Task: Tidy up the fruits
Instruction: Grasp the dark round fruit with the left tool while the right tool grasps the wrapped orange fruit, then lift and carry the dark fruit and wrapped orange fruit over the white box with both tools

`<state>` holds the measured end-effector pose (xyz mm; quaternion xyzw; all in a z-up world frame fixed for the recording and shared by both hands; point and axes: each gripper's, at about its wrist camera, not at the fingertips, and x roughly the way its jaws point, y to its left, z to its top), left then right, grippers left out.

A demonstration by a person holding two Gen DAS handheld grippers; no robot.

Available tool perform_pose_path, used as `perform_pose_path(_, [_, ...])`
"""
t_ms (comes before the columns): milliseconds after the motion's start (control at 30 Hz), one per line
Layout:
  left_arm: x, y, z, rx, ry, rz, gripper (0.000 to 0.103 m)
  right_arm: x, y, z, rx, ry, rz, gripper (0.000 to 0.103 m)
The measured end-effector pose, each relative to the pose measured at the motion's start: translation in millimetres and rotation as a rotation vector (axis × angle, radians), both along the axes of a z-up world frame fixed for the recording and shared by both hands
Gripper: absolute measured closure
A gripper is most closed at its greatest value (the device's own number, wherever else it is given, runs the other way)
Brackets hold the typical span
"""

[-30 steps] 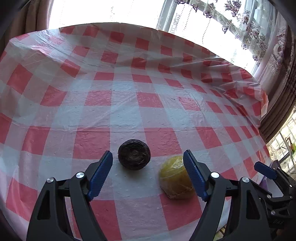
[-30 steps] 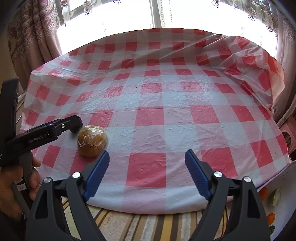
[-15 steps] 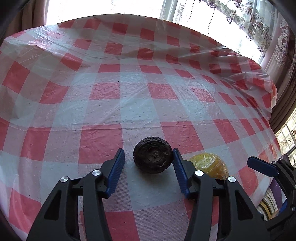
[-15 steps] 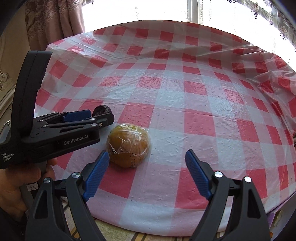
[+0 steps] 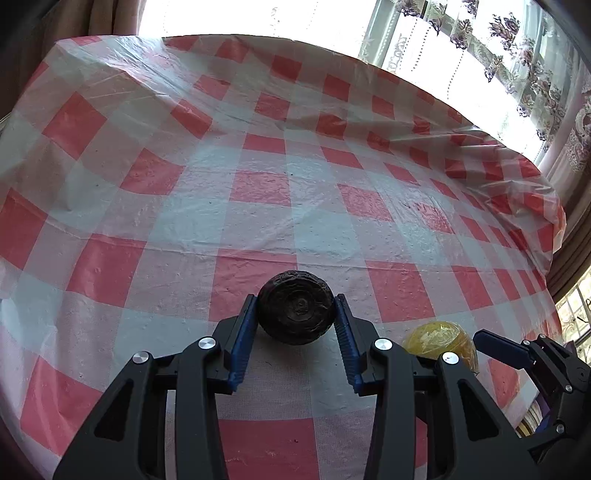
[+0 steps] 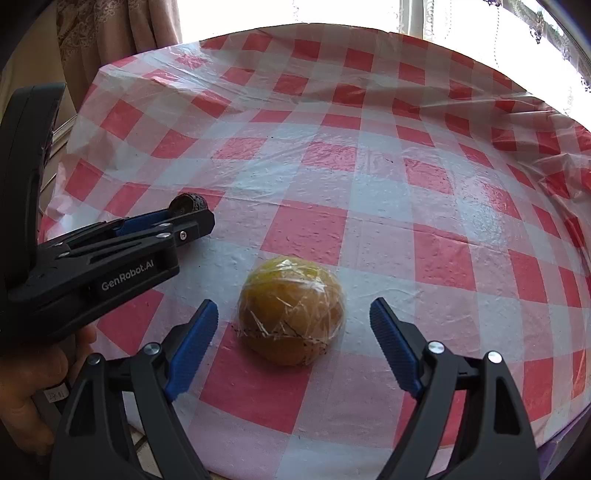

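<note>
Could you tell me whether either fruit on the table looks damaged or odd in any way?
The dark fruit looks wrinkled and shrivelled. The yellow fruit is in crinkled plastic wrap, with dark specks along its lower edge. Nothing is spilled.

A red-and-white checked tablecloth [image 5: 258,192] of glossy plastic covers the round table [image 6: 436,435], creased and puckered toward its far edge, where it hangs in folds. Behind it a bright window [image 5: 240,18] fills the background, overexposed. A sheer lace curtain with a floral pattern [image 5: 524,55] hangs at the right of the left wrist view, and a heavier brownish patterned curtain [image 6: 110,40] hangs at the left of the right wrist view. Below the table's near edge a strip of pale floor [image 6: 140,448] shows.
</note>
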<state>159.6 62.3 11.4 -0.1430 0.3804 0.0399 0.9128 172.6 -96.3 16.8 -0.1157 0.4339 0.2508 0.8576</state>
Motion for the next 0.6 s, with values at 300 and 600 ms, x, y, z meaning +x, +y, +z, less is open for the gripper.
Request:
perform_pose_path(300, [-5.0, 1.4, -0.6, 0.0, -0.015, 0.013, 0.063, 2.6, 7.3, -8.0, -0.028, 0.011, -0.002, 0.035])
perform_pose_path(600, [-11.5, -8.0, 4.5, 0.036, -0.035, 0.01, 0.063, -6.2, -0.9, -8.0, -0.002, -0.004, -0.001, 0.039])
